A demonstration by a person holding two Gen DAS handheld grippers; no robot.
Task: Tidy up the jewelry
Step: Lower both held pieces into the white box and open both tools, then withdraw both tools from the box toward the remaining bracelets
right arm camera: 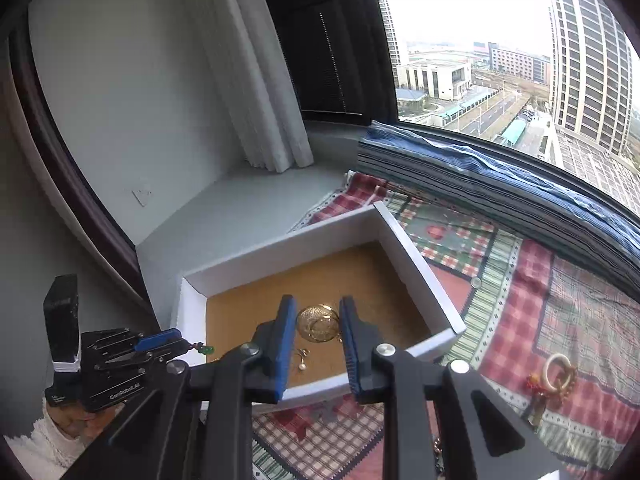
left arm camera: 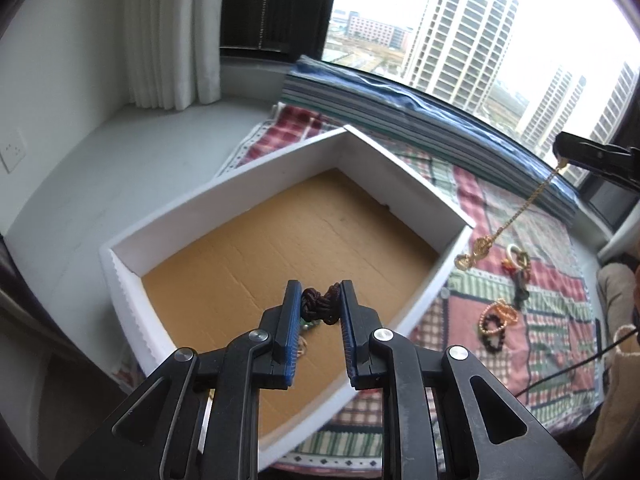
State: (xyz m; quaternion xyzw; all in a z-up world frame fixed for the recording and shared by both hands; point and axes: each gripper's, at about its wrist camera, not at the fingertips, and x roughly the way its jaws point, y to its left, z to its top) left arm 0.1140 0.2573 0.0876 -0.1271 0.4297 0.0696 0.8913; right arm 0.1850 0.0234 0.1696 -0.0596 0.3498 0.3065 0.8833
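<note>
A white box [left arm camera: 224,196] with a brown cardboard floor lies on a patchwork cloth [left arm camera: 552,292]. My left gripper [left arm camera: 320,300] is shut on a dark knotted cord piece [left arm camera: 320,302] with a green bead, held over the box's near side; it also shows in the right wrist view [right arm camera: 188,345]. My right gripper [right arm camera: 318,322] is shut on a gold chain necklace [left arm camera: 516,216]; its round gold pendant [right arm camera: 318,323] sits between the fingers. From the left wrist view the chain hangs from the right fingers [left arm camera: 576,150] beside the box's right wall. A small earring [right arm camera: 302,358] lies in the box.
On the cloth right of the box lie a white ring with red and dark beads [left arm camera: 518,264] and beaded bracelets [left arm camera: 496,320]. A folded striped blanket [left arm camera: 400,108] runs along the window. A white curtain [left arm camera: 172,32] hangs at the back left.
</note>
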